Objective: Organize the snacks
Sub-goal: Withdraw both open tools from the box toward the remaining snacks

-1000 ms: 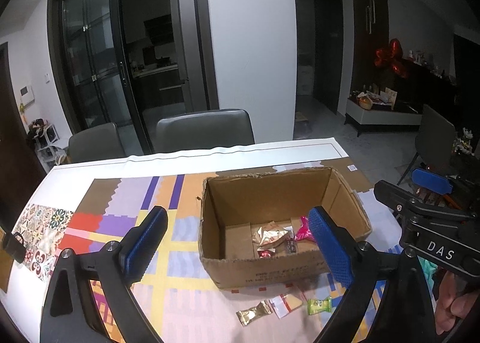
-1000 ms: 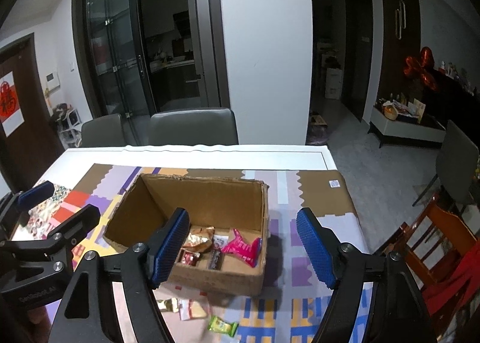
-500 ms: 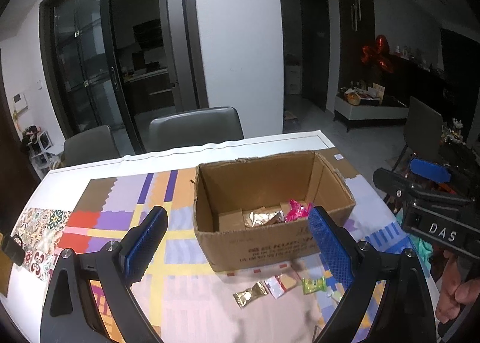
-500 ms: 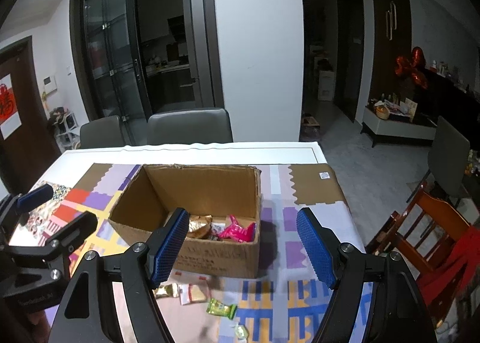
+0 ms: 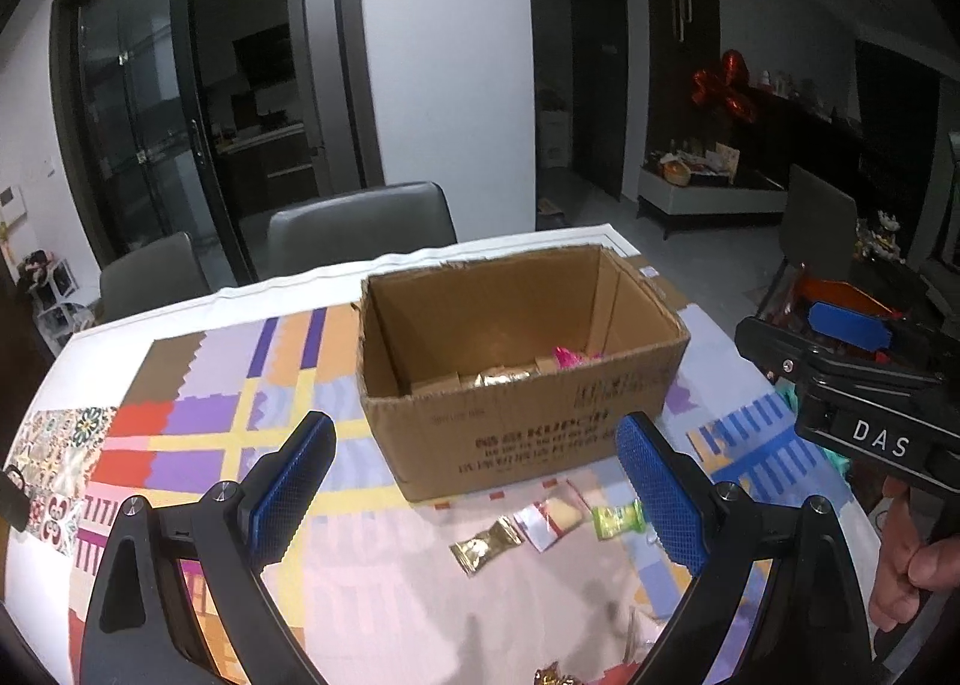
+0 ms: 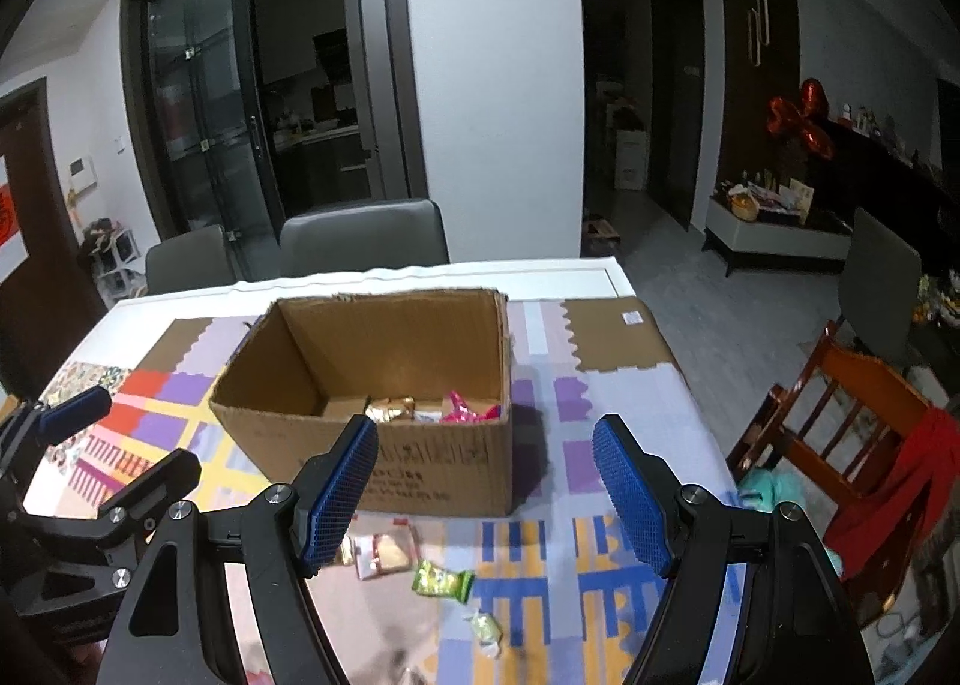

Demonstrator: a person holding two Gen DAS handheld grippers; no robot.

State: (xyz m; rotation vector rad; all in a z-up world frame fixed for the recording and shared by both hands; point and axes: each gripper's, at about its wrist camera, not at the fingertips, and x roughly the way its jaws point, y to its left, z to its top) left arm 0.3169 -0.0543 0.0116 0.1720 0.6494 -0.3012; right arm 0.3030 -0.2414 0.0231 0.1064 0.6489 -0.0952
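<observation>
Both views have pulled back and dropped over the last second: the cardboard box (image 5: 516, 367) sits higher and farther up the frame than a moment ago, and more of the tabletop (image 5: 198, 379) in front of it shows. The box stands open on the patterned cloth, upright, with a gold packet (image 6: 391, 408) and a pink packet (image 6: 465, 408) already lying on its floor toward the near right corner. Backing off has brought the loose snacks in front of the box into view, so this reads as leaving the box to fetch the next item. On the cloth just in front of the box: a red-and-white wafer pack (image 5: 549, 514), a gold candy (image 5: 486, 544) to its left, a green candy (image 5: 618, 518) to its right, all close together but apart from the box wall. The right view adds a small pale candy (image 6: 485, 627) nearer the camera. Left claw (image 5: 477, 496) is spread wide, nothing between the pads, the wafer pack and candies framed between them below. Right claw (image 6: 483, 490) is spread too and empty, aimed at the box front with the green candy below it. Judgement: several snacks left to box; the thin crinkly wrappers lie flat, so a low approach is likely needed.
</observation>
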